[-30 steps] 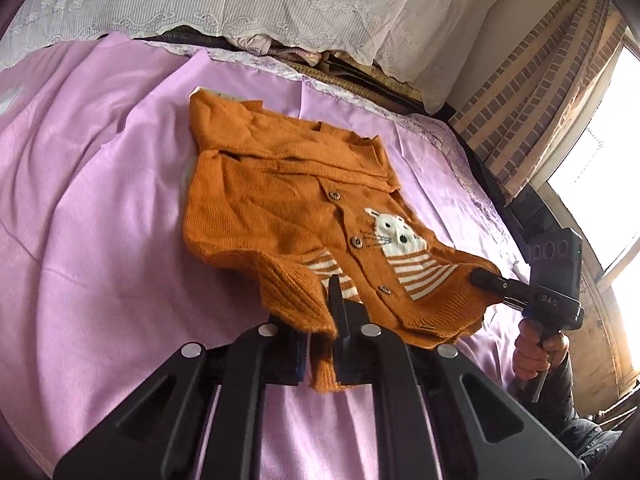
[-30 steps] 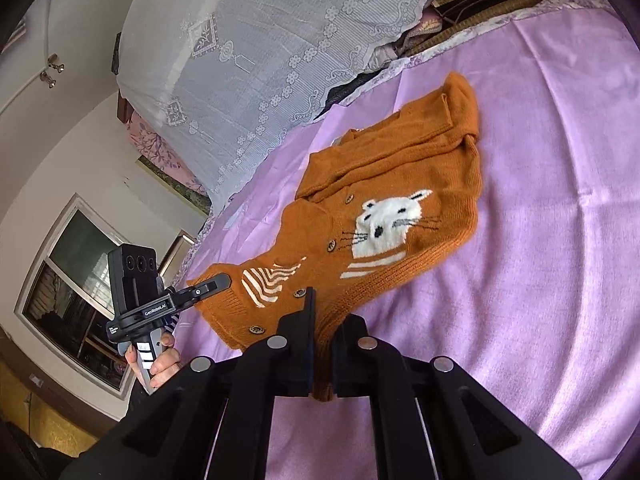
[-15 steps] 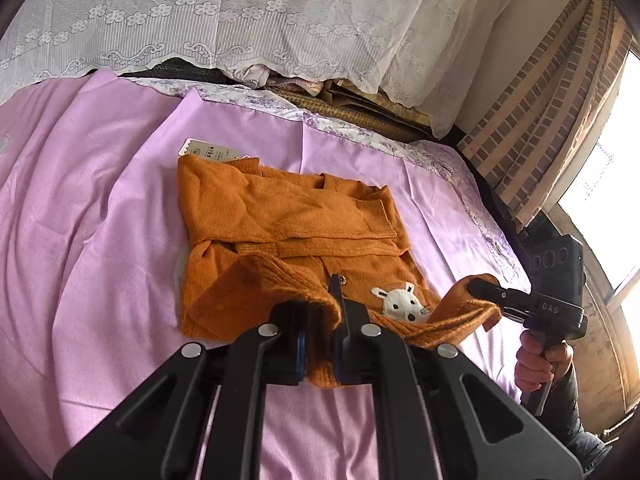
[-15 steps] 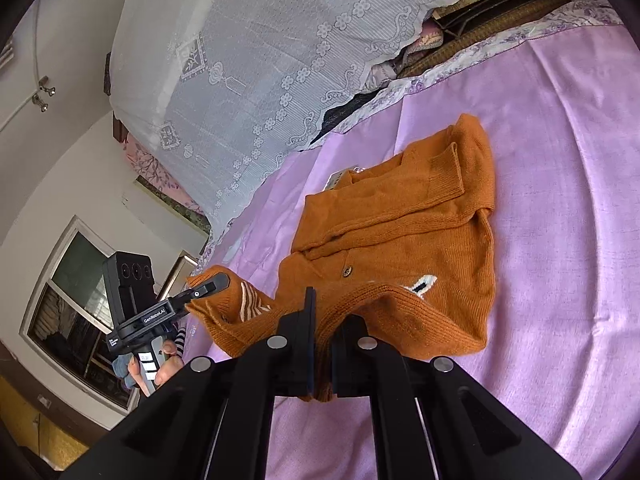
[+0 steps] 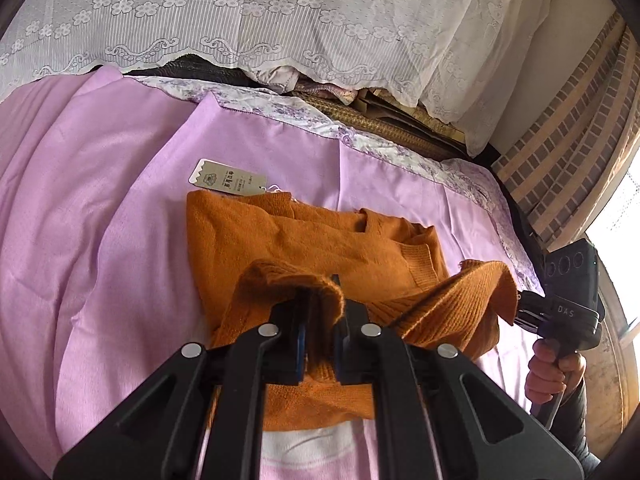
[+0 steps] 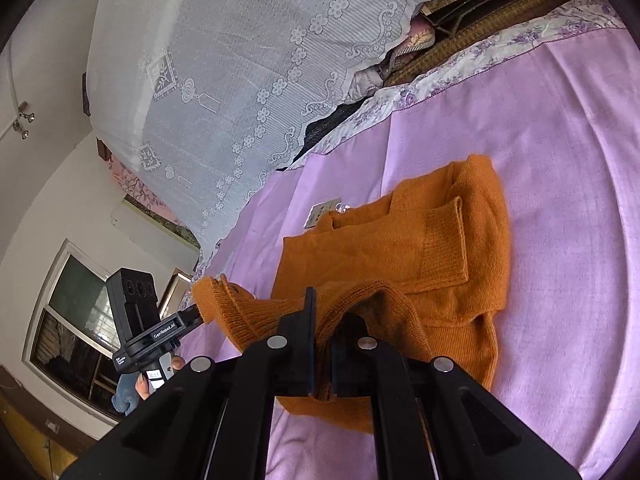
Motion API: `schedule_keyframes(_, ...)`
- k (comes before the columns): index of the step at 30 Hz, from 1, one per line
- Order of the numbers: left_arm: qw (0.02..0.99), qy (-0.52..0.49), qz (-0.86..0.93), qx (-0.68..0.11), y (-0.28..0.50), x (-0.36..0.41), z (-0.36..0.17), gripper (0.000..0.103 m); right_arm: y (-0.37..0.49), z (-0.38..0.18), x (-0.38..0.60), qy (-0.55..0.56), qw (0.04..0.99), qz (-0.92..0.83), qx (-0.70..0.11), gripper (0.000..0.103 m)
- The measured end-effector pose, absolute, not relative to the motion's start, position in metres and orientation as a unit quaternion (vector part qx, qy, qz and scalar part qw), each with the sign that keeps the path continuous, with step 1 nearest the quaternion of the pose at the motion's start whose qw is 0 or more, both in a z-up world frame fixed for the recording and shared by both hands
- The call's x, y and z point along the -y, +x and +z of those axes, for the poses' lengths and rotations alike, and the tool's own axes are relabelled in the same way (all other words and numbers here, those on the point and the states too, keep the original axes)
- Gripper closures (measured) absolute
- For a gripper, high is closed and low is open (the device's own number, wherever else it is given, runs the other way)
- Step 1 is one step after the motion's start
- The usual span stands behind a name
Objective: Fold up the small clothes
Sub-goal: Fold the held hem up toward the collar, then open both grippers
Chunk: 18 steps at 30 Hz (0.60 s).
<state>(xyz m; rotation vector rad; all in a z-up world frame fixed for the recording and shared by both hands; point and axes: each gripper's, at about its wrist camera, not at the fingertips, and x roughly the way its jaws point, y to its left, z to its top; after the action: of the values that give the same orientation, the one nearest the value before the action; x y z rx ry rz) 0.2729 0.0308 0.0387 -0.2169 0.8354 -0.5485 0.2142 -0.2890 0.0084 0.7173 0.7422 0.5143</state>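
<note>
An orange knitted cardigan (image 5: 304, 240) lies on a purple bedsheet (image 5: 100, 200), sleeves folded across its upper part, with a paper tag (image 5: 226, 178) at the collar. My left gripper (image 5: 322, 312) is shut on one bottom hem corner, lifted over the body. My right gripper (image 6: 322, 320) is shut on the other hem corner. The cardigan (image 6: 420, 248) shows in the right wrist view with its lower half raised and doubled toward the collar. Each gripper shows in the other's view, the right one (image 5: 516, 308) and the left one (image 6: 198, 314), both pinching hem.
A white lace cover (image 5: 280, 20) drapes over stacked bedding at the head of the bed. A brick-pattern curtain (image 5: 572, 128) and bright window stand to the right. Purple sheet (image 6: 560, 160) stretches around the cardigan. A window (image 6: 76, 320) is at the left.
Both grippers have carried the bottom hem up and forward toward the collar. The cat motif and buttons that faced up are now covered by the folded lower half.
</note>
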Motion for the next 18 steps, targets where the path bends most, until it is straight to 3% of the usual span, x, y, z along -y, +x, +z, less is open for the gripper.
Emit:
schedule_keyframes(11,0.872,-0.123,-0.237,-0.410,0.353,-0.022,0.014,0.095,0.288,-0.023,0.321,0.395,0.824,0.203,-0.352,0.097)
schedule_keyframes(13,0.869,-0.131,-0.228,-0.418,0.362,-0.023,0.003,0.093,0.299,-0.036,0.327,0.417,0.814,0.196,-0.353,0.092)
schedule_keyframes(14,0.865,-0.141,-0.227,-0.424,0.365,-0.024,-0.004,0.090,0.304,-0.045,0.332,0.437,0.801,0.191,-0.361,0.074)
schedule_keyframes(15,0.861,-0.152,-0.226,-0.429,0.366,-0.028,-0.010,0.087,0.306,-0.053,0.336,0.460,0.786,0.192,-0.365,0.062)
schedule_keyframes(18,0.857,-0.173,-0.225,-0.429,0.365,-0.038,-0.011,0.076,0.300,-0.056,0.349,0.493,0.773,0.199,-0.346,0.061)
